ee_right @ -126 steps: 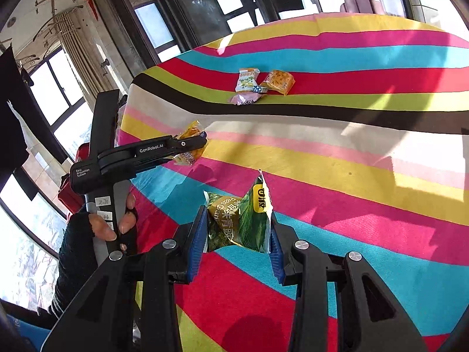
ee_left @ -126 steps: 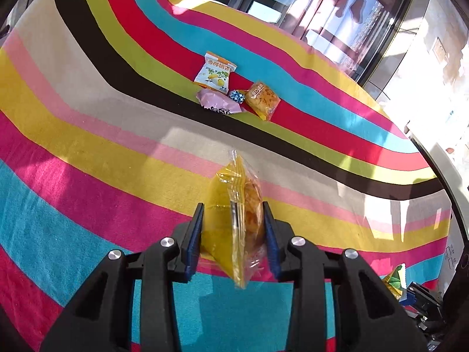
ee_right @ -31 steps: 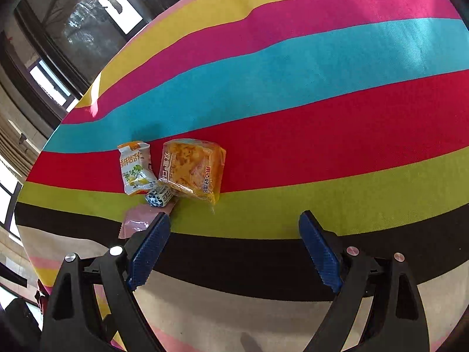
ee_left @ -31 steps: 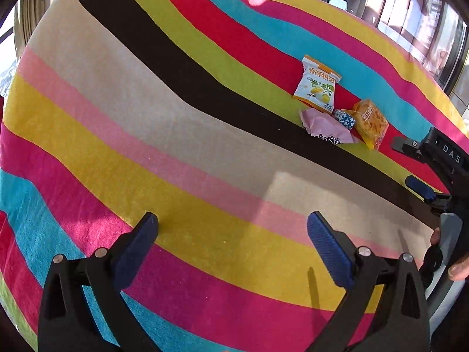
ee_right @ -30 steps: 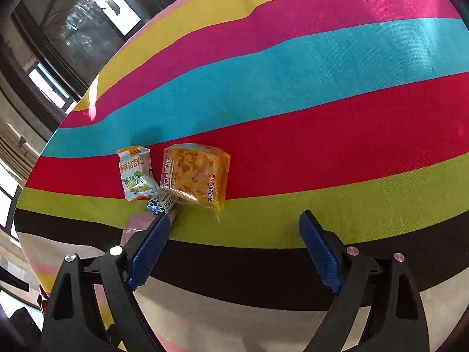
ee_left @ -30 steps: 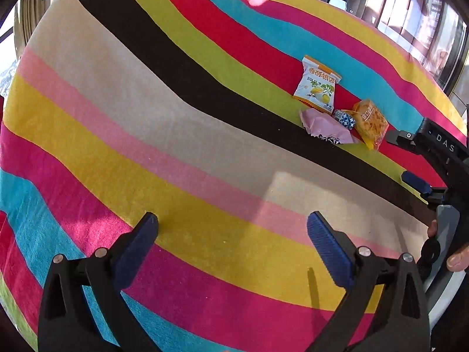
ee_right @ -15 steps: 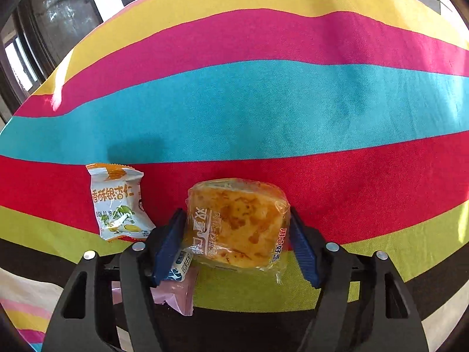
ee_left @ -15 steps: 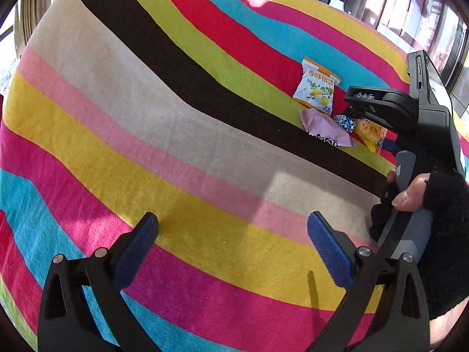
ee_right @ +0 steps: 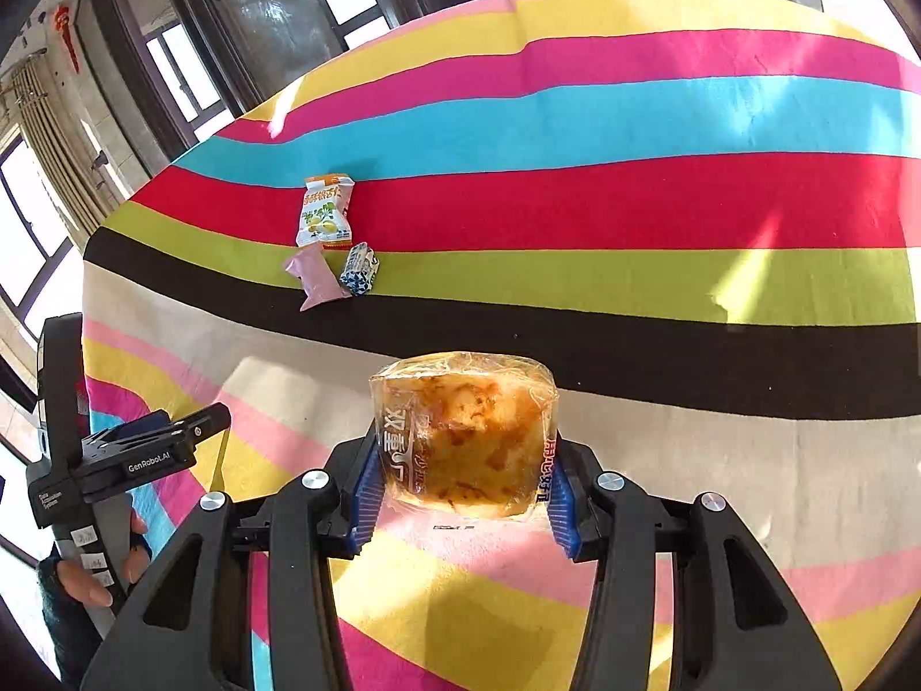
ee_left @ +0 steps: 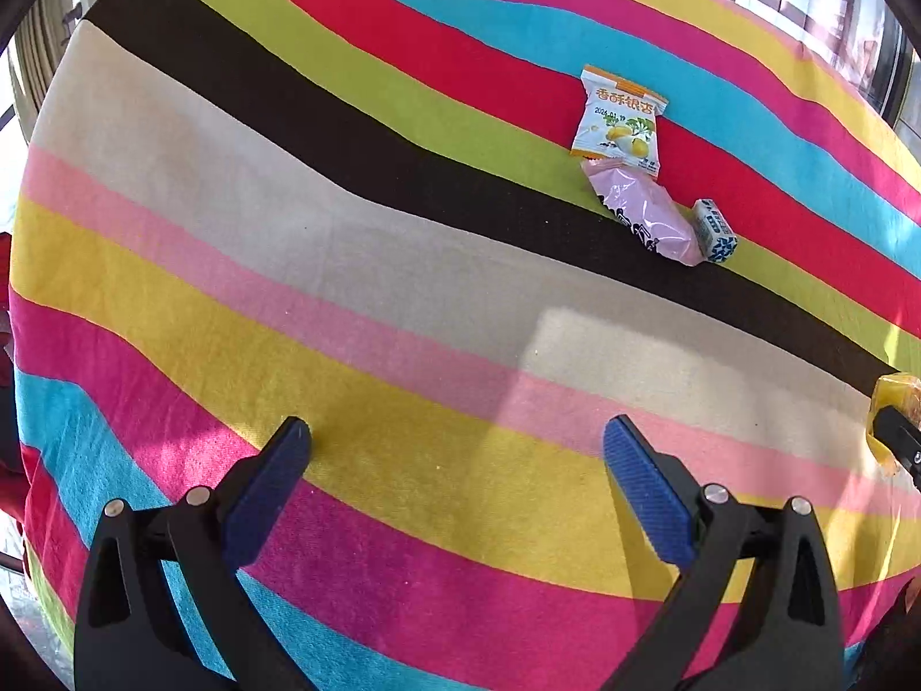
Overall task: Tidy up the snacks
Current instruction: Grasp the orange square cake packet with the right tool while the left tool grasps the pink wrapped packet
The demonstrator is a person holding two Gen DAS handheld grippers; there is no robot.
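Note:
My right gripper (ee_right: pixel 460 495) is shut on a clear-wrapped orange pastry packet (ee_right: pixel 463 432) and holds it above the striped cloth. The packet's edge also shows at the far right of the left wrist view (ee_left: pixel 895 397). My left gripper (ee_left: pixel 455 472) is open and empty over the yellow and pink stripes; it also shows at the left of the right wrist view (ee_right: pixel 172 432). A white and orange snack packet (ee_left: pixel 621 124) (ee_right: pixel 325 210), a pink packet (ee_left: pixel 644 216) (ee_right: pixel 316 276) and a small blue and white candy (ee_left: pixel 714 230) (ee_right: pixel 358 269) lie together on the cloth.
The striped cloth (ee_left: pixel 345 242) covers the whole table. Windows and curtains (ee_right: pixel 52 132) stand beyond its far and left edges.
My right gripper has shut on the pastry packet, lifted it away from the other snacks and drawn back. My left gripper stays open, and its view has shifted nearer the snacks.

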